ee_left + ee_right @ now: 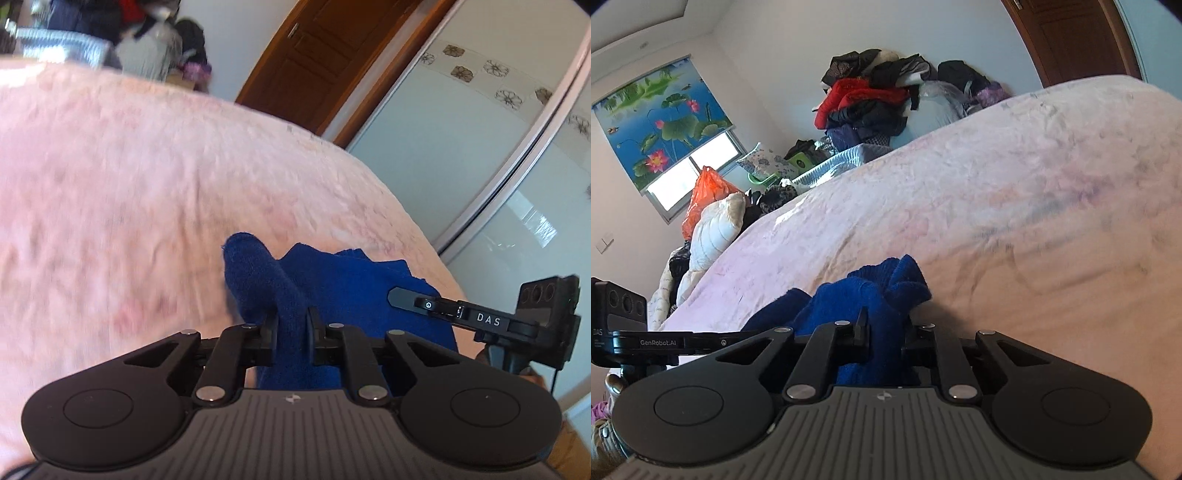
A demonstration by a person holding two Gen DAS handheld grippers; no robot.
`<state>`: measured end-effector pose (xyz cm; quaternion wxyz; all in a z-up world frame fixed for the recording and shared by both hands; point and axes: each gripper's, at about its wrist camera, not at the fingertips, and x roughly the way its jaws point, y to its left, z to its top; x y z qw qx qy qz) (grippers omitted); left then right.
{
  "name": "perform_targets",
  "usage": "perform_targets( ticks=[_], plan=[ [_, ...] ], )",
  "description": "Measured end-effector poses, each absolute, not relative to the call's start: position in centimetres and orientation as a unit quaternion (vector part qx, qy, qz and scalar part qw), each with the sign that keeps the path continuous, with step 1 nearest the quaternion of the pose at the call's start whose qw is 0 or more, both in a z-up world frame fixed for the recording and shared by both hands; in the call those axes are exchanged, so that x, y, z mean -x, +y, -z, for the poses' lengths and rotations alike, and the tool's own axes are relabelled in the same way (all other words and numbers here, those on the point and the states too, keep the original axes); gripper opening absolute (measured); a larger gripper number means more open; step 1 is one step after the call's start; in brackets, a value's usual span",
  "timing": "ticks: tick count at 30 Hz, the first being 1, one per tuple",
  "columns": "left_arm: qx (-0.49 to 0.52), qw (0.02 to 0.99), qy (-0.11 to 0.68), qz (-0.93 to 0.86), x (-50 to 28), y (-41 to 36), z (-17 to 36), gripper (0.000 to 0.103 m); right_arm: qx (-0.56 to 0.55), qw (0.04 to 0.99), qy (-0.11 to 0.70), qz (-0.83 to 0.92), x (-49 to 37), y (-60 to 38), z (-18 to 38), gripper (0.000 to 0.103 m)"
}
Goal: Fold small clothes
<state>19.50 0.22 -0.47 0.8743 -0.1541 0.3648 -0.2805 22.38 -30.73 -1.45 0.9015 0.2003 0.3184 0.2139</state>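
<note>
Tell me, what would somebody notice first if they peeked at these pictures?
Probably the bright blue cloth, bunched at the near edge of the pink blanket, with the left gripper and right gripper each pinching it. Next, the lotus-flower window blind on the far wall.

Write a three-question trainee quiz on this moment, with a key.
1. True or false: the left gripper is shut on the blue garment.
2. What does the garment lie on? A. wooden floor B. pink bedspread C. glass table
3. Fill in: the right gripper grips the ____ garment.

Key: 1 true, blue cloth is pinched between its fingers. 2 B. 3 blue; both grippers clamp the same bunched piece.
</note>
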Motion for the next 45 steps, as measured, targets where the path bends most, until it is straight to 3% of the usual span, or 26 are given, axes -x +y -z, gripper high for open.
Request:
perform_targets(
  ticks=[2,4,6,7,8,11,12,19,24,29,31,37,39,45],
  plan=[
    [0.12,0.882,0.375,0.26,-20.1,-1.1,0.3,0.014,-0.186,0.904,0.334,-0.19,-23.6,-30.6,2.1,0.019],
    [0.097,0.884,0.389,0.242,-20.0,-2.0,0.1,0.017,-0.154,0.909,0.359,-0.146,-23.7,-30.1,2.8,0.031],
    [0.076,0.897,0.375,0.223,-18.7,-2.1,-0.5,0.019,-0.11,0.927,0.342,-0.107,-21.9,-29.6,2.2,0.056],
    [0.06,0.904,0.366,0.213,-17.9,-2.2,-0.9,0.022,-0.089,0.934,0.333,-0.091,-20.8,-29.3,1.6,0.056],
    [0.046,0.909,0.361,0.205,-17.1,-2.3,-1.3,0.032,-0.069,0.939,0.327,-0.079,-19.5,-29.2,1.0,0.057],
    [0.032,0.922,0.341,0.183,-14.3,-1.8,-2.0,0.075,-0.052,0.946,0.309,-0.083,-15.3,-29.0,-0.7,0.061],
    [0.033,0.927,0.329,0.178,-13.1,-1.6,-2.2,0.078,-0.053,0.946,0.306,-0.096,-13.9,-29.0,-1.1,0.063],
    [-0.039,0.938,0.32,0.128,-7.1,-4.2,-2.5,0.079,-0.093,0.927,0.334,-0.143,-6.9,-28.4,-0.6,0.063],
    [-0.066,0.928,0.348,0.116,-5.6,-6.1,-1.0,0.079,-0.018,0.927,0.365,-0.082,-6.3,-26.3,2.4,0.062],
    [-0.066,0.922,0.369,0.095,-4.4,-6.4,0.0,0.078,-0.026,0.941,0.33,-0.071,-4.5,-25.8,1.6,0.065],
    [-0.065,0.921,0.373,0.091,-4.1,-6.4,0.0,0.078,0.001,0.939,0.338,-0.064,-4.7,-25.4,2.0,0.074],
    [-0.061,0.918,0.383,0.079,-2.9,-6.5,-0.2,0.079,-0.019,0.934,0.354,-0.051,-3.4,-25.7,1.9,0.078],
    [-0.057,0.915,0.391,0.077,-2.6,-6.4,-0.1,0.079,-0.015,0.934,0.353,-0.048,-2.8,-25.3,1.4,0.09],
    [-0.043,0.906,0.414,0.07,-1.3,-5.9,-0.2,0.079,0.004,0.931,0.362,-0.048,-1.0,-23.1,0.4,0.101]
  ],
)
